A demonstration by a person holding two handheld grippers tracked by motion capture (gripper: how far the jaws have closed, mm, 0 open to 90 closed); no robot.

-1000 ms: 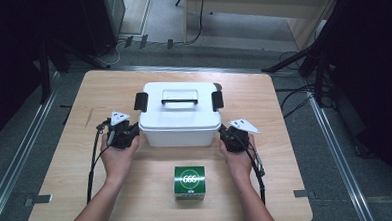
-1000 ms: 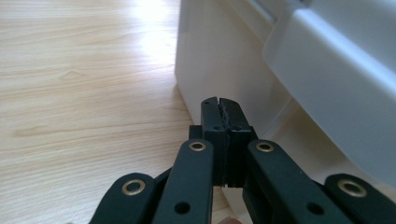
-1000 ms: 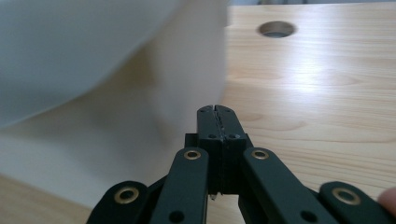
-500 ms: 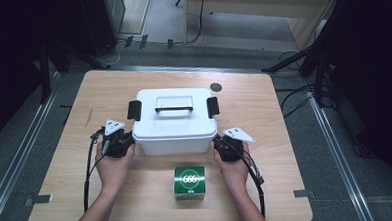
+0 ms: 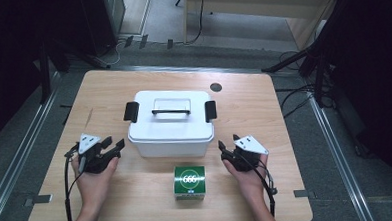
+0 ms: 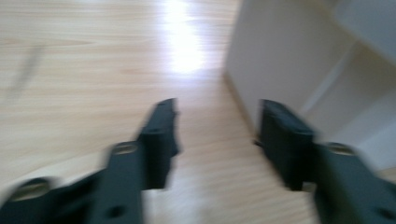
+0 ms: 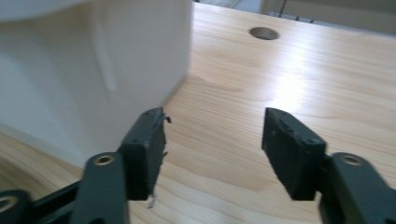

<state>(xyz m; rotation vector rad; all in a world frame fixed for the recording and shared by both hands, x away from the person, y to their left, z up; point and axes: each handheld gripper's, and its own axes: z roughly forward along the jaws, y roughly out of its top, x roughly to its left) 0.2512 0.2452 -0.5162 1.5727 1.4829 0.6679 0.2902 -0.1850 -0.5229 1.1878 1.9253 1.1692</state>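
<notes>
Both grippers, left (image 5: pixel 114 145) and right (image 5: pixel 227 148), have just been opening; jaws apart, empty. The white box (image 5: pixel 170 122) sits on the counter (image 5: pixel 285 136) between them, untouched. Risk: regripping off-centre may skew it toward the green carton (image 5: pixel 189 181).

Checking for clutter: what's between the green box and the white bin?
Only bare table, in the high view, between the green box and the white bin.
</notes>
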